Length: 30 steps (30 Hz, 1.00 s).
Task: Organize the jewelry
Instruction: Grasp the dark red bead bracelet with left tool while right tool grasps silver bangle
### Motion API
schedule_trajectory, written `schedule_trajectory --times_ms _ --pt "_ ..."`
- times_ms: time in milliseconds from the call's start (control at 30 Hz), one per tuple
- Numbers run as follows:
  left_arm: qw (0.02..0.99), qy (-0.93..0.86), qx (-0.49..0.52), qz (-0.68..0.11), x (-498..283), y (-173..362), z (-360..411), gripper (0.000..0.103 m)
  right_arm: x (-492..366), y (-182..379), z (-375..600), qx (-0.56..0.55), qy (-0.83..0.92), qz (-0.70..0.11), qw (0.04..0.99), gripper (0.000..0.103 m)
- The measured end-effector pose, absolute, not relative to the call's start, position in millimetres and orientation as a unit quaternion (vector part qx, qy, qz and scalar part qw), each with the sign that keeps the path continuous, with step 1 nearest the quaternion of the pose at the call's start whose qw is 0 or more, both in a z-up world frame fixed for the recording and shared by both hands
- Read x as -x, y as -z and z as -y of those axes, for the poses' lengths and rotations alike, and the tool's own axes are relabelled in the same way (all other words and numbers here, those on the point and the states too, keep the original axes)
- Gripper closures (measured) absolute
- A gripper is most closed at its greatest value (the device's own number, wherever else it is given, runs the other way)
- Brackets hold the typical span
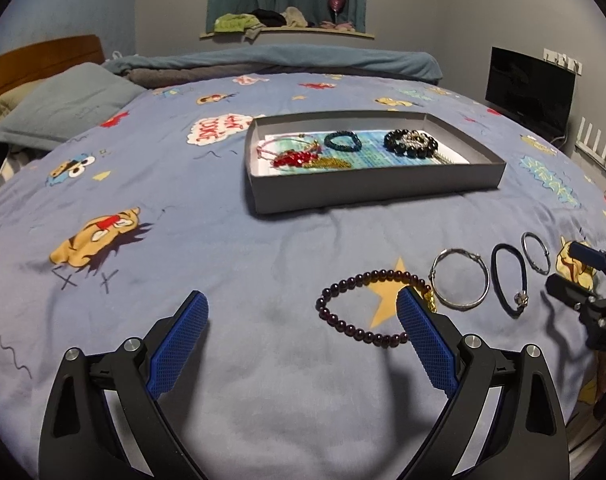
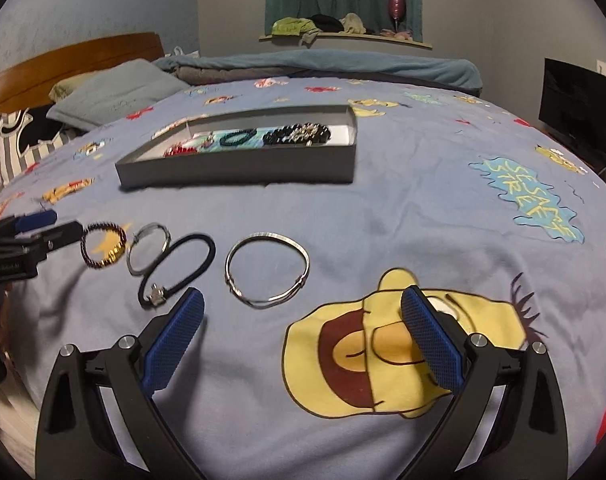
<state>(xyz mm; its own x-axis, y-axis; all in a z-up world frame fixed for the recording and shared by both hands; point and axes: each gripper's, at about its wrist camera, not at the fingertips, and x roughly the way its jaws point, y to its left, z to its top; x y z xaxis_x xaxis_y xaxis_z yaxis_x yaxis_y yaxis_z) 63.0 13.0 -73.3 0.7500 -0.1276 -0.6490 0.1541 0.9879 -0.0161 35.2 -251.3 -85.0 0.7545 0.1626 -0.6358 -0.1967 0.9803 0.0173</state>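
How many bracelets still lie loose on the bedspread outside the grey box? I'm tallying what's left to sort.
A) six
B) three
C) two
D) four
D: the dark beaded bracelet, silver bangle, black cord bracelet and thin silver bangle lie in a row.

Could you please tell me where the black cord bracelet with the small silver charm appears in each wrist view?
Left wrist view: the black cord bracelet lies lower right, between two silver bangles.
Right wrist view: the black cord bracelet lies left of centre, just beyond the right hand-held gripper's left finger.
Shared landmark: the grey tray behind the row of bracelets.
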Motion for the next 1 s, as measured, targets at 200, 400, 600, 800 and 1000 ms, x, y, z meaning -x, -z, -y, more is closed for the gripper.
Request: schedule_trajectory --times_ms 200,400,600,800,1000 --pt "0.93 0.09 -0.025 -0.356 -69.3 81.5 -10.0 0.017 -40.3 88.8 244.0 0.048 -0.099 -0.327 0.939 0.006" --pt "0.928 0.095 -0.051 -0.356 -70.9 84.3 -1.5 0.038 -43.5 86.4 242.4 0.049 -0.105 -0.321 0.94 0.016" --pt "0.929 0.098 -0.071 -0.349 -74.8 83.1 3.4 0.054 -46.3 84.5 236.7 0.058 -0.114 -0.319 0.939 0.037" --pt "0.93 0.106 -0.087 -0.341 -76.0 82.6 9.8 0.066 -48.1 84.5 234.8 0.057 -0.121 -0.32 0.938 0.054" --pt "0.93 0.111 -0.104 -0.336 -69.1 81.8 13.7 0.068 -47.9 84.0 237.8 0.046 -0.126 -0.321 0.938 0.054"
